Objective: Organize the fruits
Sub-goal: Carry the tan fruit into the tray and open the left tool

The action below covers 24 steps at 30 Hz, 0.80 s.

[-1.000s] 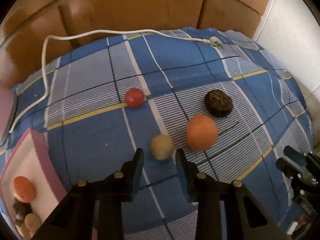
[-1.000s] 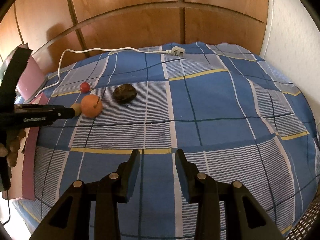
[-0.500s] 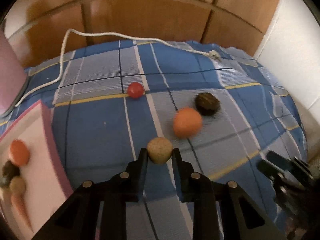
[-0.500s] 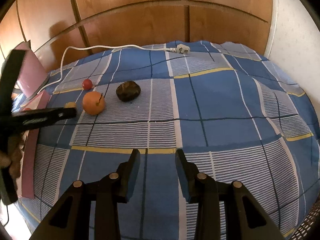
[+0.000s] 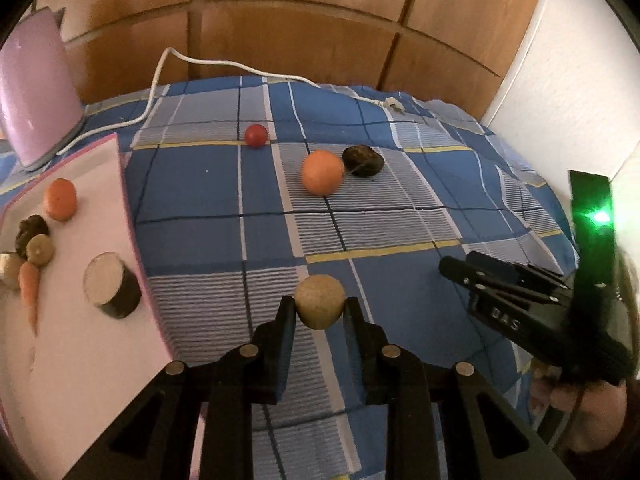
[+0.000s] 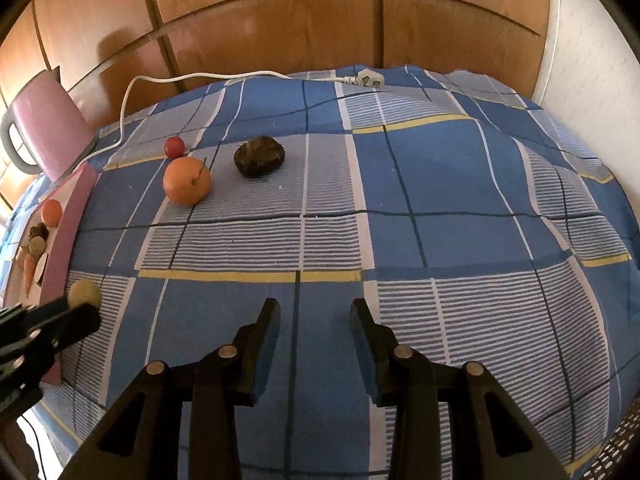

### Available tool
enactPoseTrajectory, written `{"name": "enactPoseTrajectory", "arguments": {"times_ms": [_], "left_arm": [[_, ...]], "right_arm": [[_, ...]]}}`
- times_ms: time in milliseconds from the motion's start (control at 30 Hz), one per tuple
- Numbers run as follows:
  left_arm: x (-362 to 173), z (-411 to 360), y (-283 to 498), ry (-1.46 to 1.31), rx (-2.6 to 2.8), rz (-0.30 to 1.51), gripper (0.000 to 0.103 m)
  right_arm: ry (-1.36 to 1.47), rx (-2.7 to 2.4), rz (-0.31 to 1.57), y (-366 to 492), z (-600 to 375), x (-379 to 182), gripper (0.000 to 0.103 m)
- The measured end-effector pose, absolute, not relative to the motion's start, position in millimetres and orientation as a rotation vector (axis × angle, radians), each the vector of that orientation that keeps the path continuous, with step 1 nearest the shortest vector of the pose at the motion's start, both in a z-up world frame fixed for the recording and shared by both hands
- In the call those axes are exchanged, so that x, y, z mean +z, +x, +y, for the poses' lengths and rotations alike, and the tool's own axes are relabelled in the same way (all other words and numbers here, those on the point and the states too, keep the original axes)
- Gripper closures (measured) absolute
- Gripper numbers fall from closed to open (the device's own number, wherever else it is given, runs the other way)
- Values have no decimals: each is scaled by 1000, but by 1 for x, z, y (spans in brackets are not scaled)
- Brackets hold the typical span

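Observation:
My left gripper (image 5: pixel 319 310) is shut on a round tan fruit (image 5: pixel 320 306) and holds it above the checked blue cloth, just right of the pink-rimmed white tray (image 5: pixel 80 344). The tan fruit also shows in the right wrist view (image 6: pixel 83 293). An orange (image 5: pixel 322 172), a dark wrinkled fruit (image 5: pixel 363 161) and a small red fruit (image 5: pixel 256 135) lie on the cloth farther back. My right gripper (image 6: pixel 314 312) is open and empty over the cloth's front; it shows at the right of the left wrist view (image 5: pixel 452 270).
The tray holds an orange fruit (image 5: pixel 60 199), a carrot (image 5: pixel 29 286), a cut dark-skinned piece (image 5: pixel 110 290) and small brown items. A pink kettle (image 5: pixel 34 96) with a white cord (image 5: pixel 168 60) stands at the back left. Wooden panels rise behind.
My left gripper closed on the tan fruit, lifted it and drew back toward the tray. The right gripper stayed open and nearly still.

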<state>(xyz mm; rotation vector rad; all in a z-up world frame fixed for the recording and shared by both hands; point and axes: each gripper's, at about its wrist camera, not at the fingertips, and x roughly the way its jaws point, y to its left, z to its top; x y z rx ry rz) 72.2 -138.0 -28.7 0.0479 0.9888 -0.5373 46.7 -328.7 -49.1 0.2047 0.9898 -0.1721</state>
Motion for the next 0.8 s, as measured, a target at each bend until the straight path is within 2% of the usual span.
{"name": "enactPoseTrajectory", "arguments": {"times_ms": [433,800], "left_arm": [[-15,-70,63,-93,-418,947,79],[-25,38,76,-245,-47,930,78]], "right_arm": [[148,-186,998,49,-322,-51,66],[140,-131,938,70,-307,-23,66]]}}
